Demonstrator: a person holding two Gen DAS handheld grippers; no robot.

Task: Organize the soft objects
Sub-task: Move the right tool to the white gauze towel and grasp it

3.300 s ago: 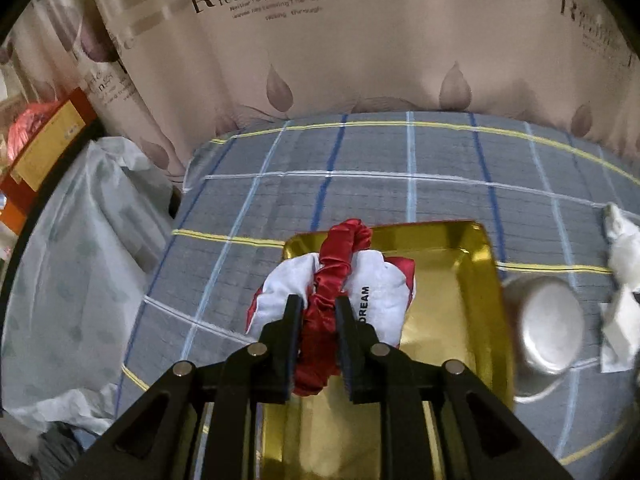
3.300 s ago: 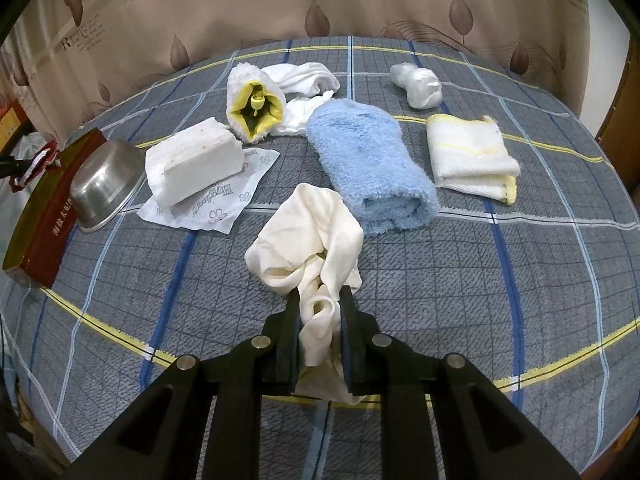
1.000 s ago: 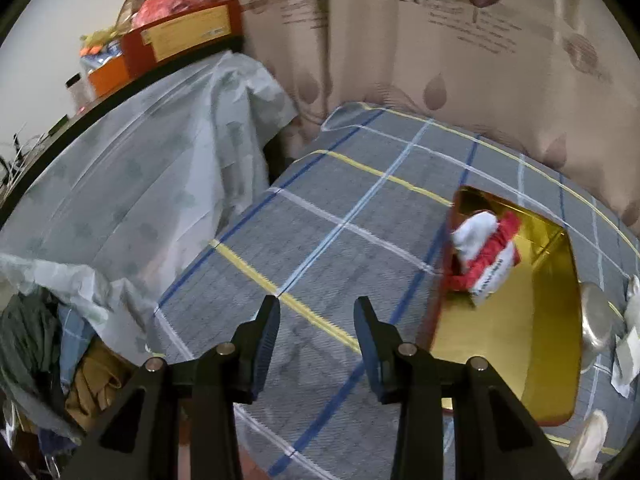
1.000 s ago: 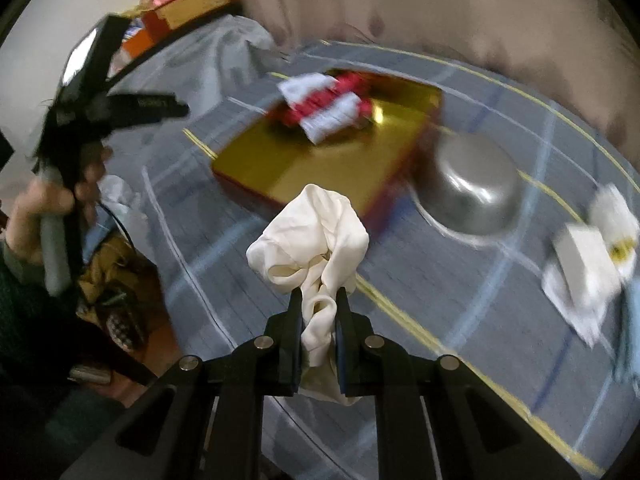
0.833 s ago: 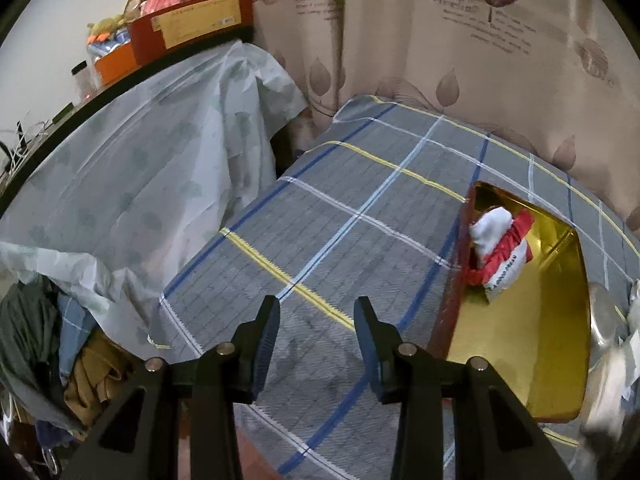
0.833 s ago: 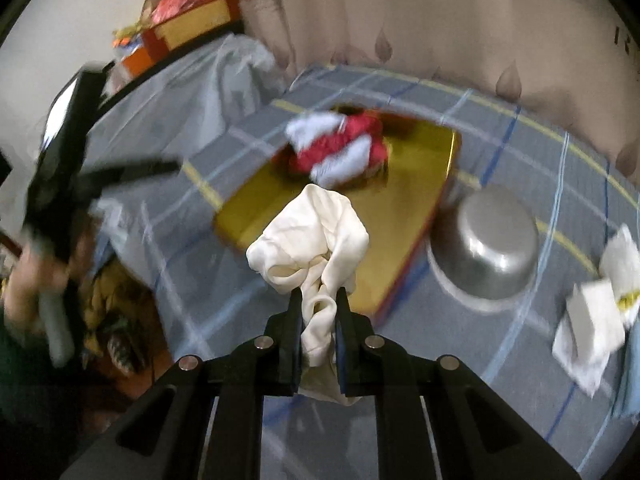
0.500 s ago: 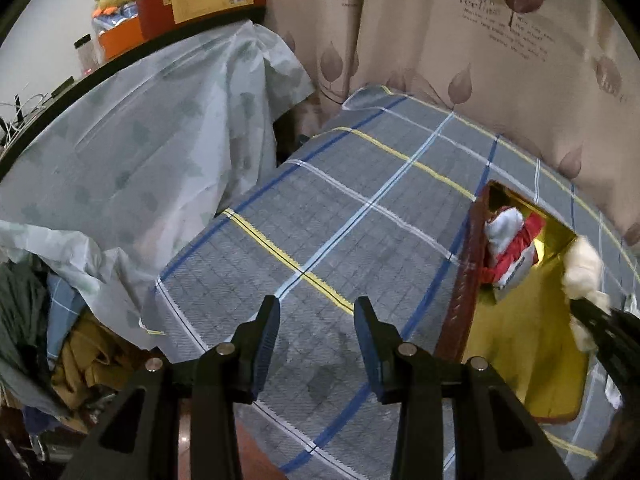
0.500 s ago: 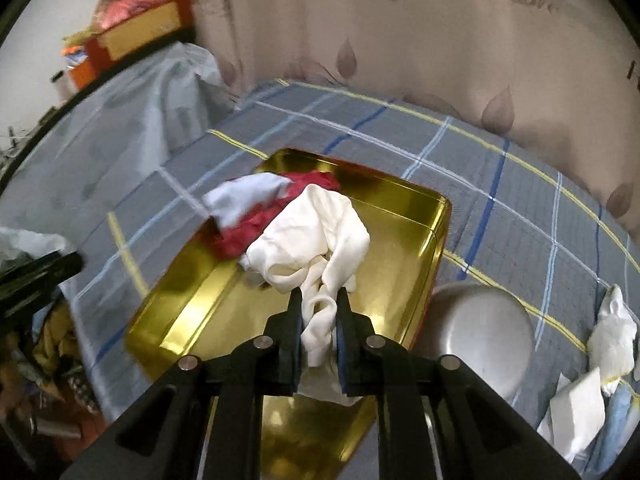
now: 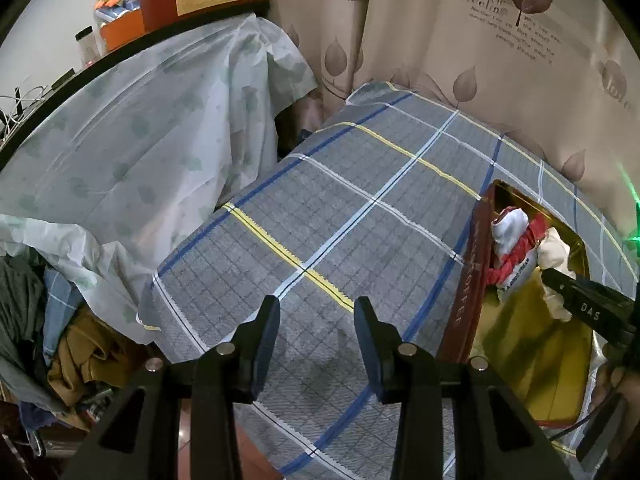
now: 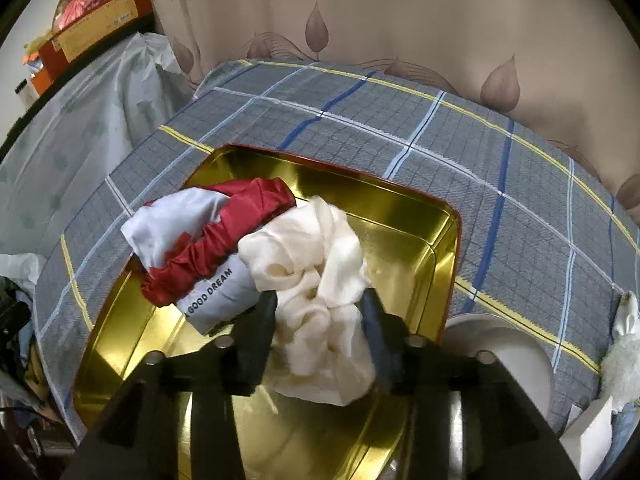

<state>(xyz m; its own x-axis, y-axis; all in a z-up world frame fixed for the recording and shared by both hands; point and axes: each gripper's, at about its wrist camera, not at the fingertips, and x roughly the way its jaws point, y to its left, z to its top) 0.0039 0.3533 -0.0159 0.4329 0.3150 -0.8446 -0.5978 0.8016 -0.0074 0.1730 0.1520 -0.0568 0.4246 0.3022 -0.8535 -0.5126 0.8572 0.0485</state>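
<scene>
Cream cloth (image 10: 320, 280) — limp, light, crumpled — sits in gold tray (image 10: 420, 224); right claw (image 10: 320, 316) opening around it. Regrasp at bunched folds. Left claw (image 9: 316, 340) open, empty.

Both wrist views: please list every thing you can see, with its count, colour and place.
Tray: one, gold, on the bedspread.
Cream cloth: one, in the tray, between the right jaws.
Red-and-white pouch: one, in the tray, beside the cloth.
Bowl: one, silver, upside down, right of the tray.
Bedspread: one, grey plaid.
Curtain: beige, leaf print, behind.
Plastic sheet: pale, left, over furniture.
Left gripper: black, open, empty, over the bedspread.
Right gripper: black, jaws opening around the cloth.
</scene>
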